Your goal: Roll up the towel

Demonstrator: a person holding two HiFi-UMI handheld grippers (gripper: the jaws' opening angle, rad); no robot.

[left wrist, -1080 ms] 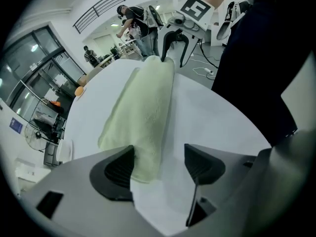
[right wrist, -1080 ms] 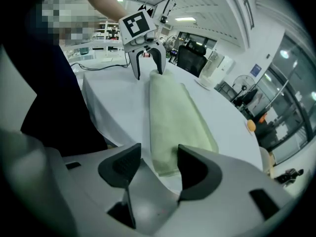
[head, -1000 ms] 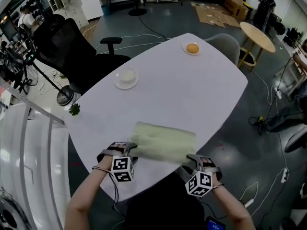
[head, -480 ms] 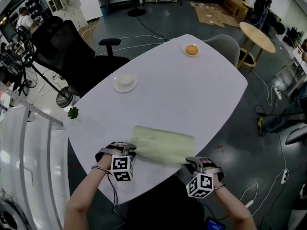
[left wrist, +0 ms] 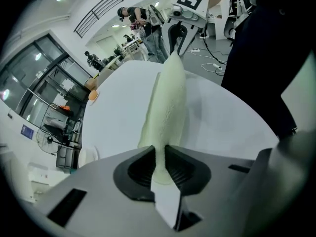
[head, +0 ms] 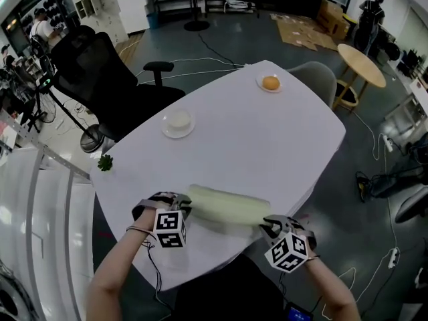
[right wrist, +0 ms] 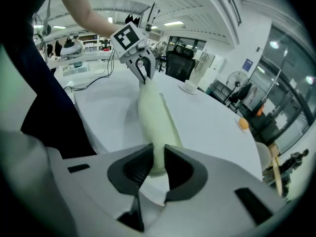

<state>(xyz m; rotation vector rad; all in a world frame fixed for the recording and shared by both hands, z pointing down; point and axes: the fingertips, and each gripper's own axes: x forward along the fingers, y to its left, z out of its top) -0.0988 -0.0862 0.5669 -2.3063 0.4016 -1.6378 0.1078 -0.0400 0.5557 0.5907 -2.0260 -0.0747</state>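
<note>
A pale green towel [head: 227, 207] lies across the near edge of the white table [head: 267, 139], its near edge lifted so that it looks like a narrow band. My left gripper [head: 182, 206] is shut on the towel's left near corner. My right gripper [head: 266, 227] is shut on its right near corner. Both pairs of jaws have just been closing onto the cloth. In the left gripper view the towel [left wrist: 168, 102] runs out from between the jaws of that gripper [left wrist: 159, 164] to the other gripper [left wrist: 177, 33]. The right gripper view shows the same: the towel [right wrist: 153, 117] is pinched in that gripper [right wrist: 158, 164].
A saucer with a white cup [head: 178, 122] stands on the table's left side, and a plate with an orange [head: 270, 83] at its far end. A green sprig [head: 104, 162] lies at the left edge. A black office chair [head: 100, 79] and a grey chair [head: 314, 72] stand beside the table.
Both grippers closed on the towel's near corners and rose, moving away from me. The towel, flat and wide before, now shows as a narrower band with its near edge off the table.
</note>
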